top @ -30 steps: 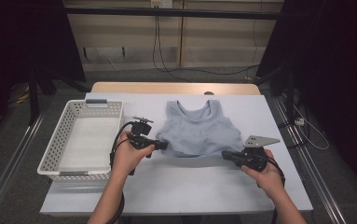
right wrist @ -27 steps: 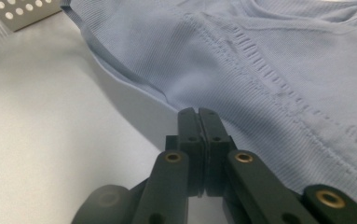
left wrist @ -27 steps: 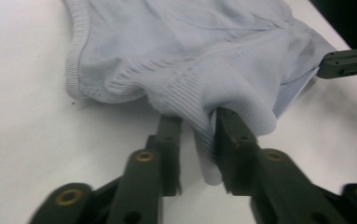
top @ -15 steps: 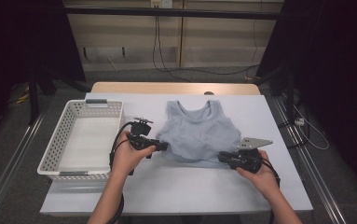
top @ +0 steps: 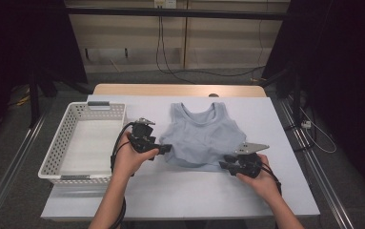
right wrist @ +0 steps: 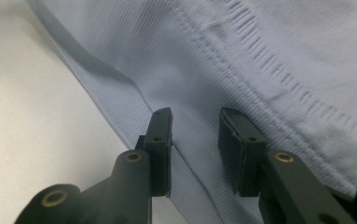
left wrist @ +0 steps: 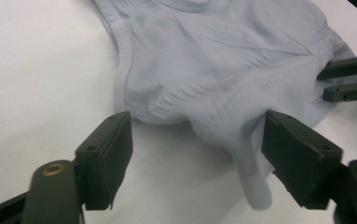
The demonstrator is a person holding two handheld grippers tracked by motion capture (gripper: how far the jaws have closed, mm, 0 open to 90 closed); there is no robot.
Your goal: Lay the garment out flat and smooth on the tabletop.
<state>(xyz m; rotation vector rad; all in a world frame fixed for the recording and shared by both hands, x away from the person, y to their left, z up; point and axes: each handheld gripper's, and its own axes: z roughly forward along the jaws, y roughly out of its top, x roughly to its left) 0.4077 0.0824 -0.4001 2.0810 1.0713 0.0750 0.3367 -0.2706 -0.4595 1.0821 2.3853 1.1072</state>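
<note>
A light blue sleeveless top (top: 201,136) lies flat on the white table (top: 185,200), neck away from me. My left gripper (top: 163,149) is at its lower left hem corner. In the left gripper view the left gripper (left wrist: 197,123) has just been opening. Its jaws stand wide, and a loose fold of hem (left wrist: 241,154) lies between them, unpinched. My right gripper (top: 224,162) is at the lower right hem corner. In the right gripper view the right gripper (right wrist: 195,116) has also been opening. Its jaws are slightly parted over the ribbed hem (right wrist: 120,98), with a gap between the pads.
A white perforated basket (top: 61,162) stands at the table's left, beside my left hand. The right gripper's jaws (left wrist: 346,79) show far off at the right edge of the left gripper view. Dark floor and cables lie beyond the table.
Both grippers' jaws have parted where they were shut on the hem corners. The hem has settled onto the table. My right hand has sunk a little.
</note>
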